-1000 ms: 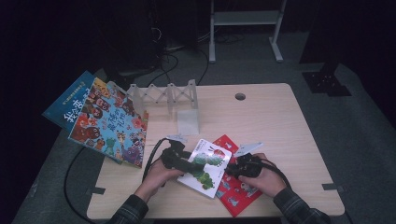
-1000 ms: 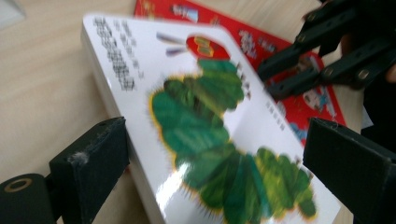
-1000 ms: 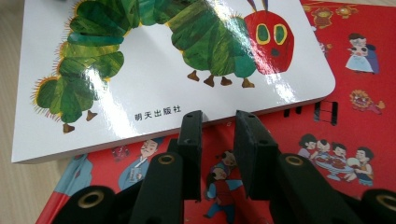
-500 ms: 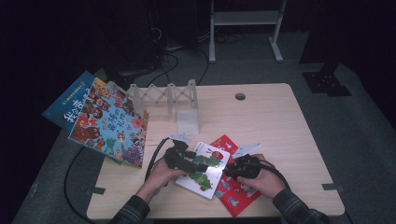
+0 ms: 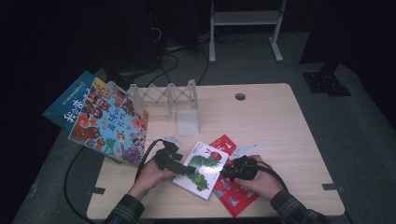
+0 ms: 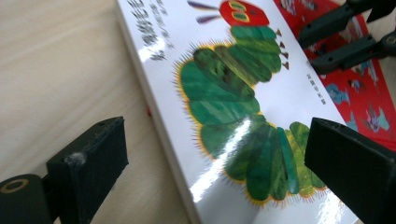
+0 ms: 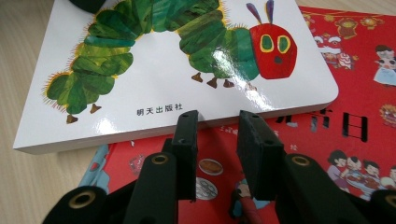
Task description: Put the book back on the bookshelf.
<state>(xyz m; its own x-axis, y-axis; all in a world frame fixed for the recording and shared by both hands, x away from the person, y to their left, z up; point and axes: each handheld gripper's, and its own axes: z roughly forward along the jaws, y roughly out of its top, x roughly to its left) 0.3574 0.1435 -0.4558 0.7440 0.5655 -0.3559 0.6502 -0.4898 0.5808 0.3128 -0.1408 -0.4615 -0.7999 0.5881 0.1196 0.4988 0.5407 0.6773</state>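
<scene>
The white caterpillar book point(image 5: 203, 169) lies flat near the front edge of the tabletop point(image 5: 271, 121), a little left of the middle, with its right part resting on top of a red book point(image 5: 233, 191). In the right claw view the white book's edge overlaps the red cover just ahead of the jaws.

The left claw point(image 5: 187, 169) sits at the white book's left side with its jaws spread wide apart; its jaws have just been opening. In the left claw view one jaw stands over the bare wood beside the book and the other over the book's cover, neither pressing on it.

The right claw point(image 5: 229, 171) lies low over the red book at the white book's right edge, its jaws nearly together with a narrow gap and nothing between them.

Farther off, two colourful picture books point(image 5: 109, 122) hang over the left edge, and a clear plastic rack point(image 5: 164, 95) stands near the back edge.
</scene>
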